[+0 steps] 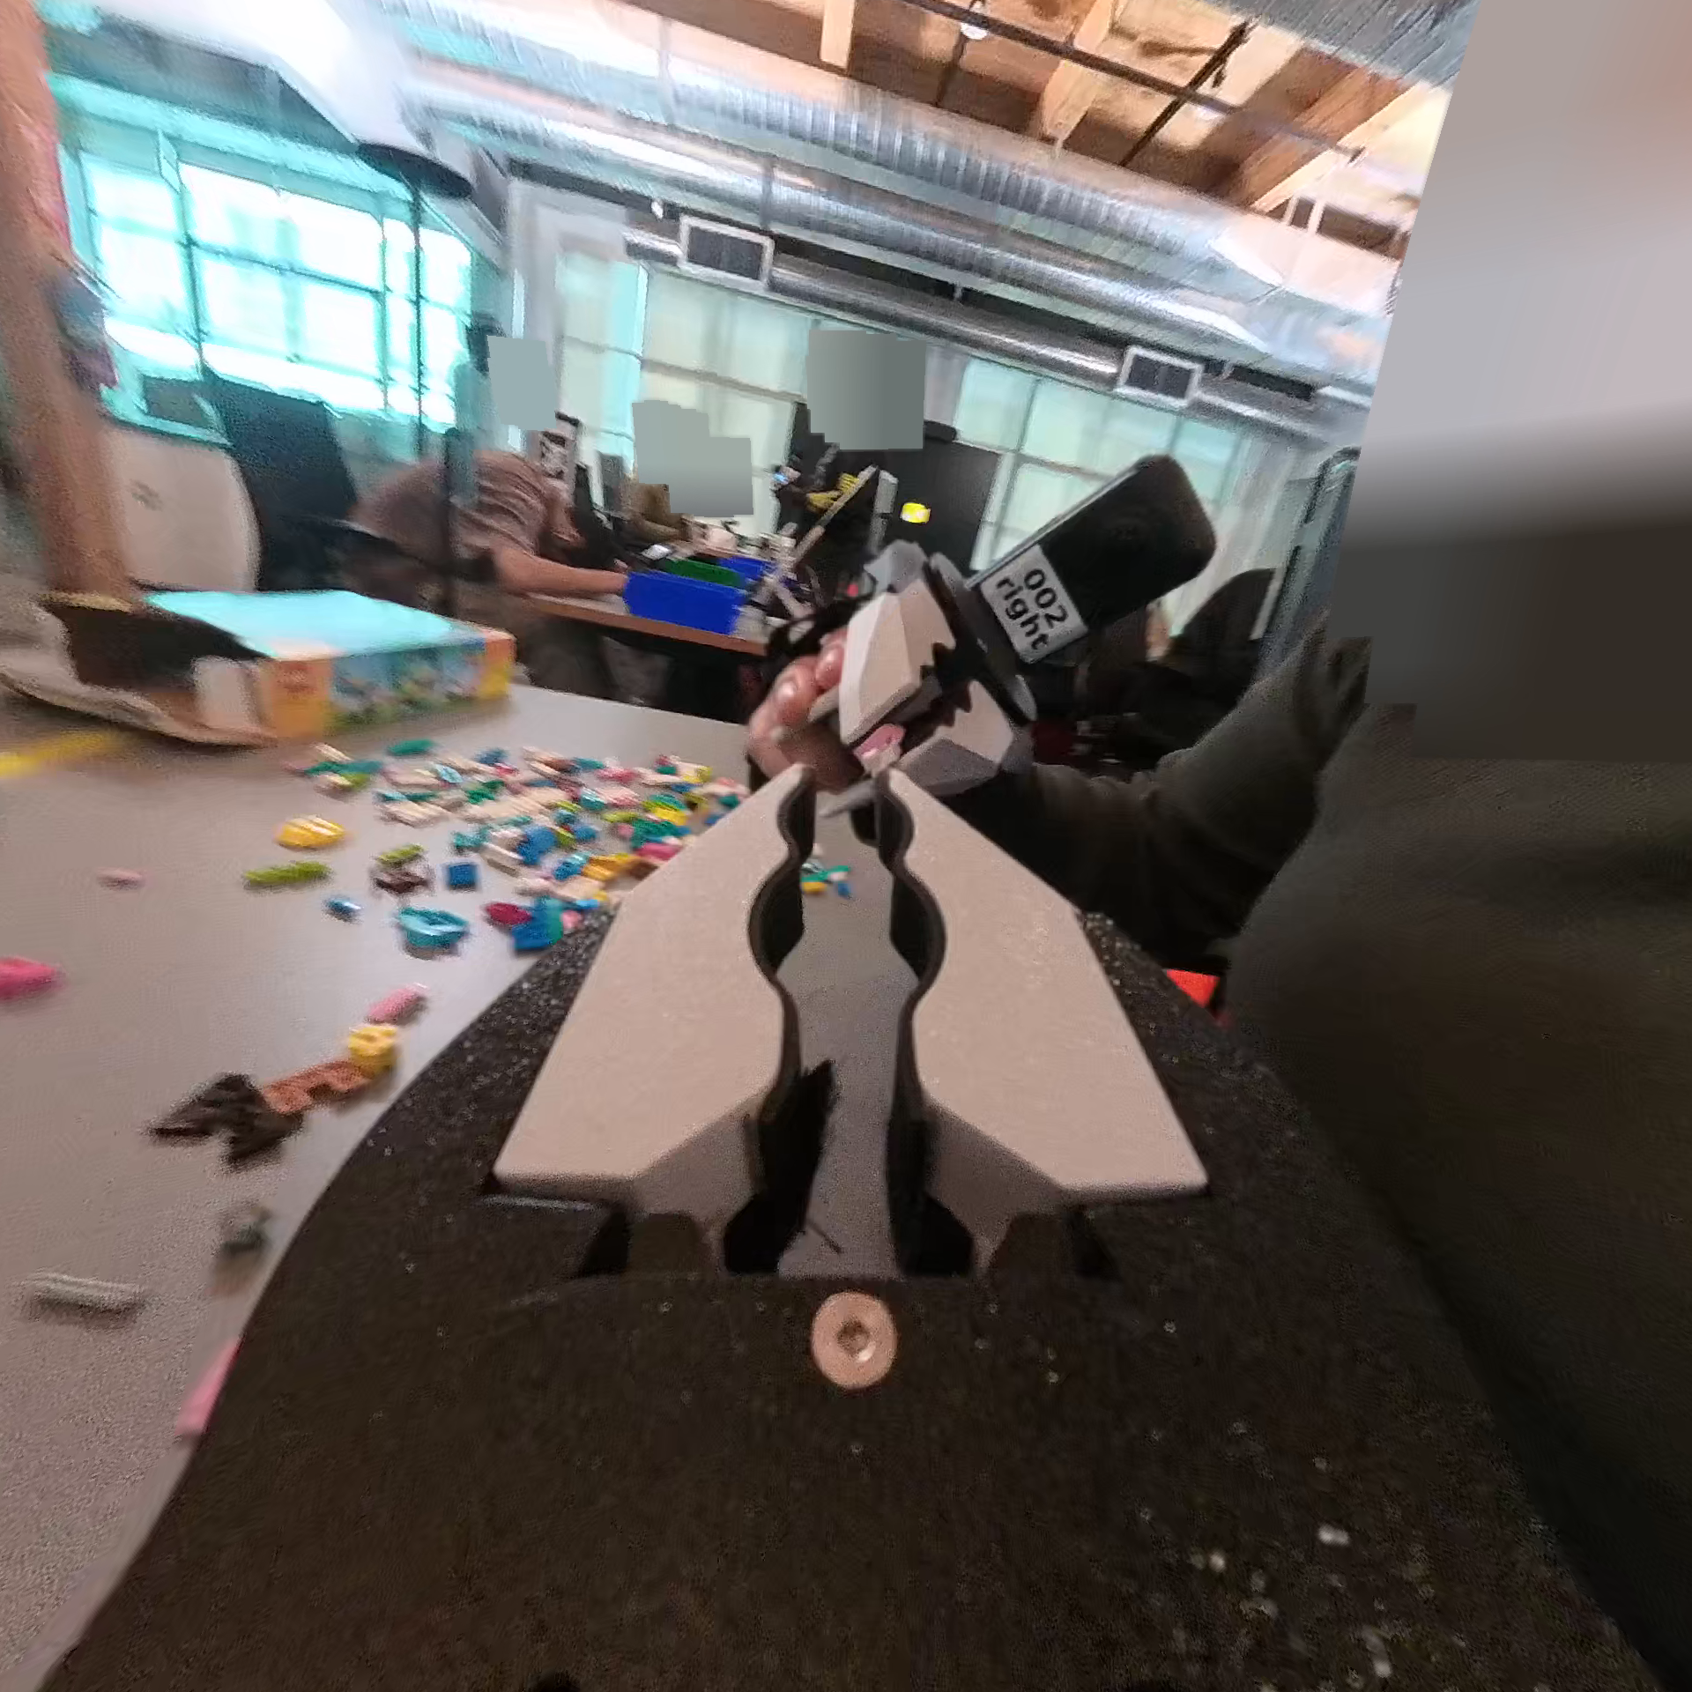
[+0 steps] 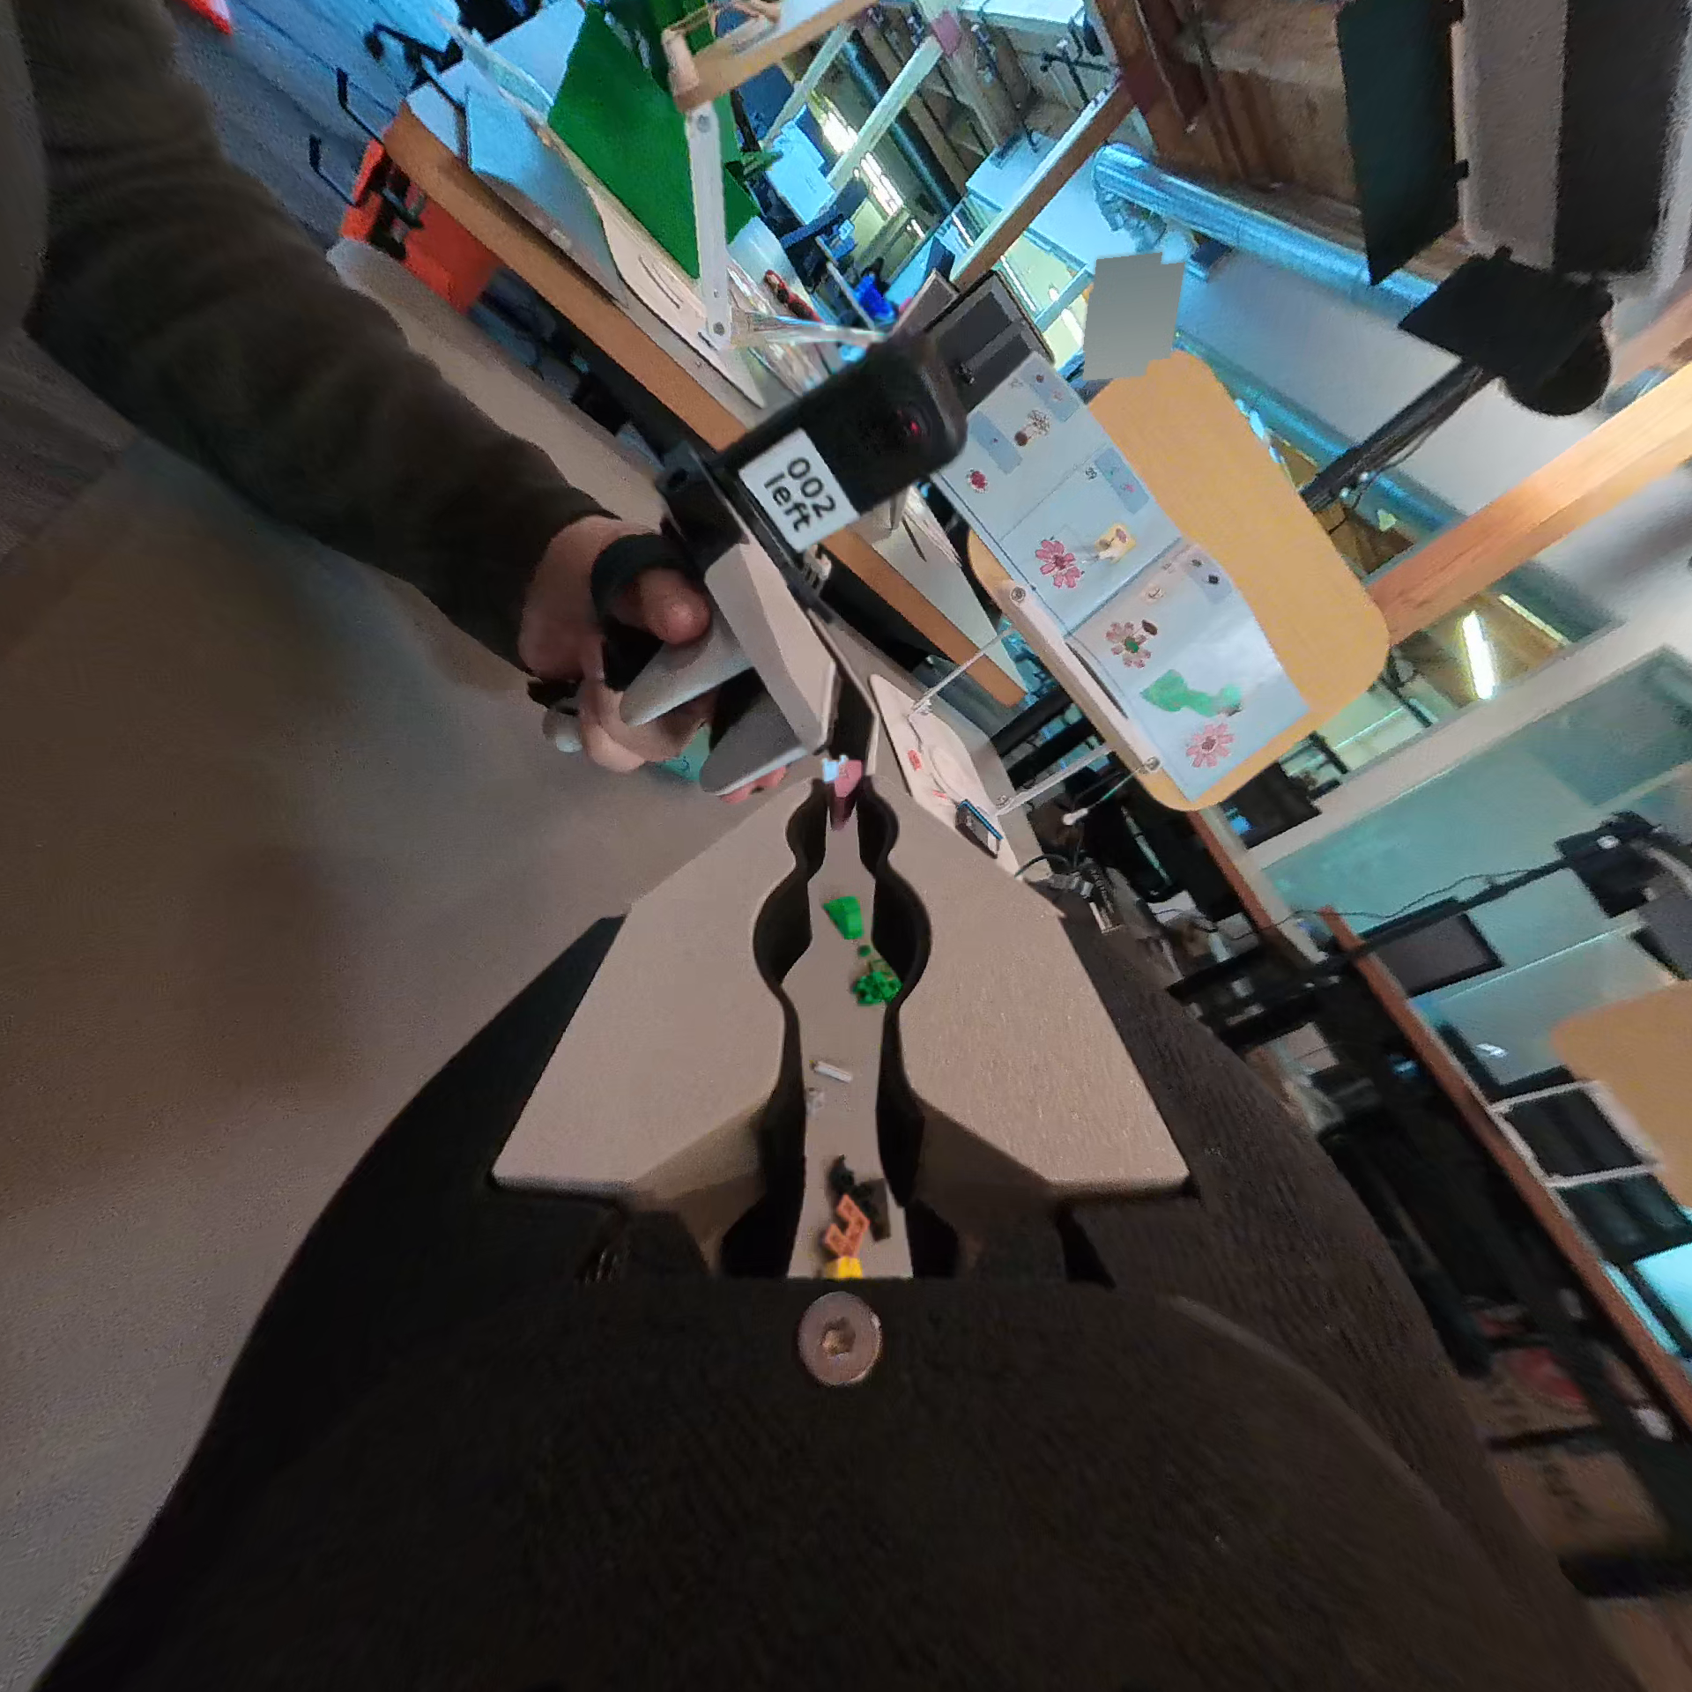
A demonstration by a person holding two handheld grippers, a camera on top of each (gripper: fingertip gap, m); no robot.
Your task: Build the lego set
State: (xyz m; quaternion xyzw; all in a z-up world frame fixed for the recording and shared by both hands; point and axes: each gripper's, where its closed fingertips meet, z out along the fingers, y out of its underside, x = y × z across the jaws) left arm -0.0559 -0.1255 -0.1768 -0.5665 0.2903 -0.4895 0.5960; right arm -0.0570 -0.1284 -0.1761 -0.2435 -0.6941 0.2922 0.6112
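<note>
My right gripper (image 2: 840,798) is shut on a small pink lego piece (image 2: 846,784) at its fingertips. In the left wrist view the right gripper (image 1: 865,762) is held up in a hand, with the pink piece (image 1: 877,746) in its jaws. My left gripper (image 1: 847,783) stands with a narrow gap between its tips and nothing between them, and its tips almost meet the right gripper's. In the right wrist view the left gripper (image 2: 778,769) sits just beyond the pink piece. A pile of loose coloured lego pieces (image 1: 549,815) lies on the grey table (image 1: 183,1007).
A lego box (image 1: 385,659) stands at the table's far left. A small black, brown and yellow assembly (image 1: 302,1090) lies near the front and also shows in the right wrist view (image 2: 847,1227), with green pieces (image 2: 870,980) beyond it. An instruction sheet on a tan board (image 2: 1172,586) stands behind. People sit at far desks. Less than 4 cm separates the two grippers' tips.
</note>
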